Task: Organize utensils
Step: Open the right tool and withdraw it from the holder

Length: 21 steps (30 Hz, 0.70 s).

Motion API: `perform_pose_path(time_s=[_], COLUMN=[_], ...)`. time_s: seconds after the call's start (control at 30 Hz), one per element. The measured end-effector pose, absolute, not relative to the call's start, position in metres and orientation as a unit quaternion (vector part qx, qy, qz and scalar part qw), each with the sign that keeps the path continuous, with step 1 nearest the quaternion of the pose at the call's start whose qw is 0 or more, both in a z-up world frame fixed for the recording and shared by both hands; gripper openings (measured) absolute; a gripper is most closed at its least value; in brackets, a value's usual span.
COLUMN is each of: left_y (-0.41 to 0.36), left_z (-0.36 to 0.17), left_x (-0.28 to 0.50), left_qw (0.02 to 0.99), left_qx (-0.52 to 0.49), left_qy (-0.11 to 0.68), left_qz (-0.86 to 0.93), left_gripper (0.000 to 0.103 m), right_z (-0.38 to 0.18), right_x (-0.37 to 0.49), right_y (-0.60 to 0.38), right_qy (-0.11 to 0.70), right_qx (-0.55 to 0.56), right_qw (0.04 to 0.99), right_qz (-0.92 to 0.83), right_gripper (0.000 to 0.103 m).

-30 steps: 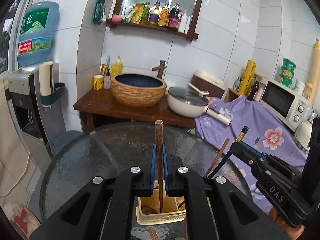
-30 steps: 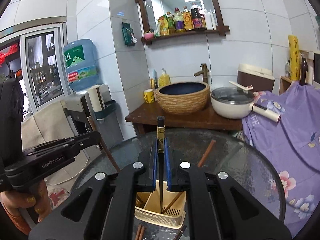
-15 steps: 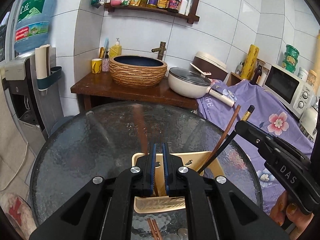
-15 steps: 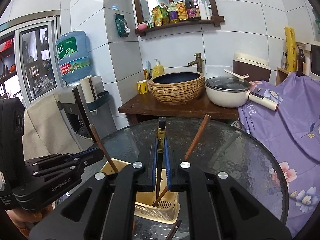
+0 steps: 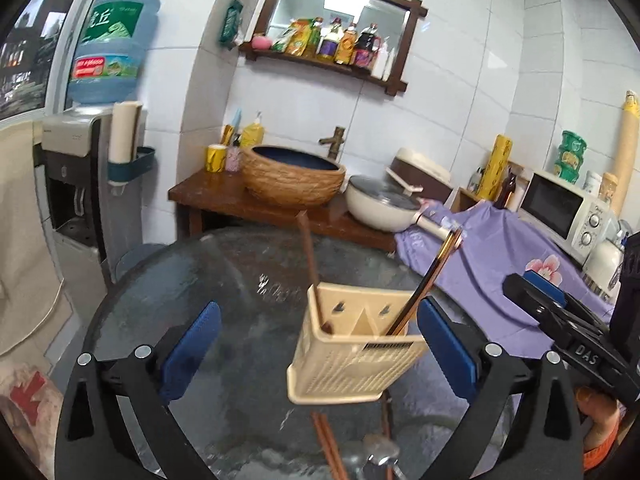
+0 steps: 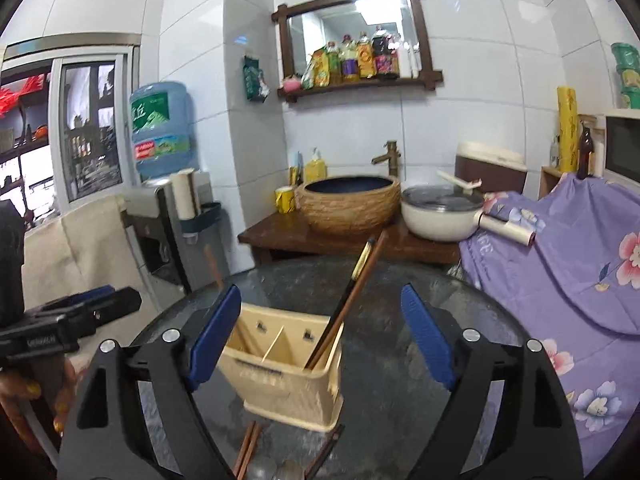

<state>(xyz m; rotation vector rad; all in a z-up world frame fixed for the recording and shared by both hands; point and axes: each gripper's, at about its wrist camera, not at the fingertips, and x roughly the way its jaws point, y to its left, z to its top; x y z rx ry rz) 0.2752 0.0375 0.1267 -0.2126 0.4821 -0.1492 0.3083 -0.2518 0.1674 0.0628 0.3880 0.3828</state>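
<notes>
A beige slotted utensil basket (image 5: 352,356) (image 6: 280,368) stands on the round glass table (image 5: 224,280) (image 6: 404,280). A brown chopstick (image 5: 307,256) leans in its left compartment. A black-and-gold chopstick (image 5: 434,272) (image 6: 354,280) leans in the right compartment beside another brown one (image 6: 370,260). My left gripper (image 5: 319,310) hangs over the basket, its jaws opening wide with nothing pressed between the pads. My right gripper (image 6: 320,296) is likewise opening and holds nothing. Each gripper shows at the edge of the other's view: right gripper (image 5: 536,288), left gripper (image 6: 88,308).
Loose brown chopsticks (image 5: 328,444) (image 6: 248,448) and metal utensils (image 5: 380,452) lie on the table in front of the basket. Behind stand a wooden counter with a woven basin (image 5: 292,180) and a white pot (image 5: 380,204). A purple floral cloth (image 6: 560,264) lies to the right, a water dispenser (image 5: 80,184) to the left.
Both grippers were shut on upright chopsticks. Both have sunk toward the basket and spread their jaws, and the chopsticks now lean free in the basket's compartments.
</notes>
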Motion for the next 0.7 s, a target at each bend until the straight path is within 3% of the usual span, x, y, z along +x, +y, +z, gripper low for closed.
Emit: perform_pose_path(time_s=[0.37, 0.5, 0.7], left_y=[0.042, 0.043, 0.042], left_z=[0.040, 0.010, -0.016], left_x=[0.243, 0.238, 0.230], left_qw=[0.947, 0.933, 0.924], left_qx=[-0.088, -0.098, -0.094], left_qy=[0.309, 0.346, 0.371], left_qz=[-0.027, -0.020, -0.012], left_gripper=[0.097, 0.096, 0.096], right_z=[0.044, 0.007, -0.017], right_x=[0.276, 0.267, 0.254], right_y=[-0.236, -0.230, -0.204], right_qy=[0.347, 0.380, 0.390], right_qx=[-0.008, -0.032, -0.087], right_qw=[0.920, 0.910, 0.900], right_qz=[0.184, 0.163, 0.173], right_gripper=[0.082, 0.066, 0.060])
